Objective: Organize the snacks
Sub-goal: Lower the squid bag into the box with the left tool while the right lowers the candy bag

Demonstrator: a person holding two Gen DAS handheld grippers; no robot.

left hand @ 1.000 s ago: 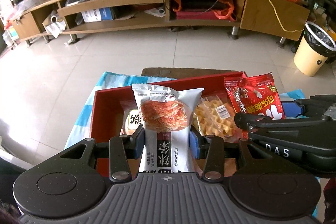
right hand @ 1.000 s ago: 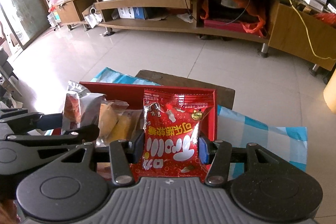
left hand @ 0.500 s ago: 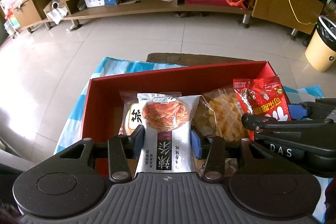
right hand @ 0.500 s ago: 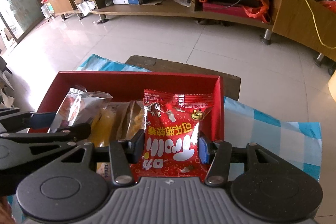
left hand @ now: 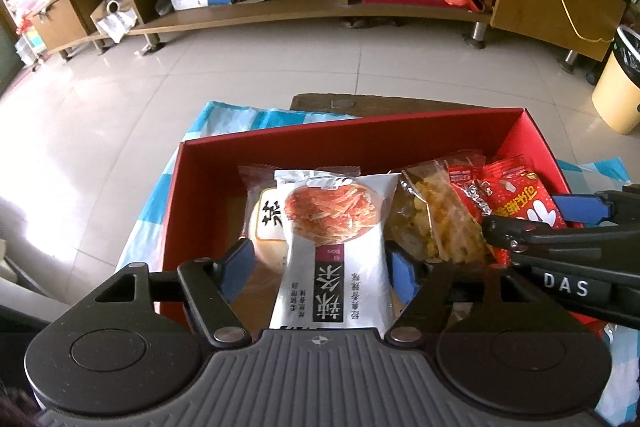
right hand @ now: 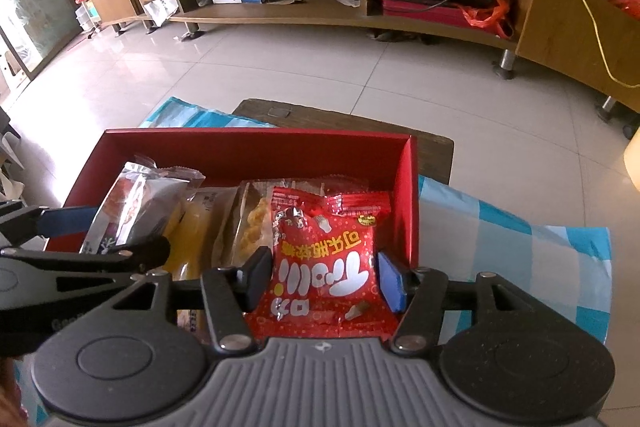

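Left hand-held gripper (left hand: 322, 267), beside "DAS"-marked right hand-held gripper (left hand: 532, 223), opening around white packet (left hand: 334, 255).

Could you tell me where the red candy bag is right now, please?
The red candy bag stands at the right end of the red box, beside the clear packet of yellow snacks, between the opening jaws of the right gripper.

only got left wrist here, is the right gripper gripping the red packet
Observer: Its jaws are opening. The red packet sits between the right gripper's fingers, with a small gap at the blue pad.
Operator: where in the box is it
Observer: Beside the box's right wall, and it does not seem to touch the wall.
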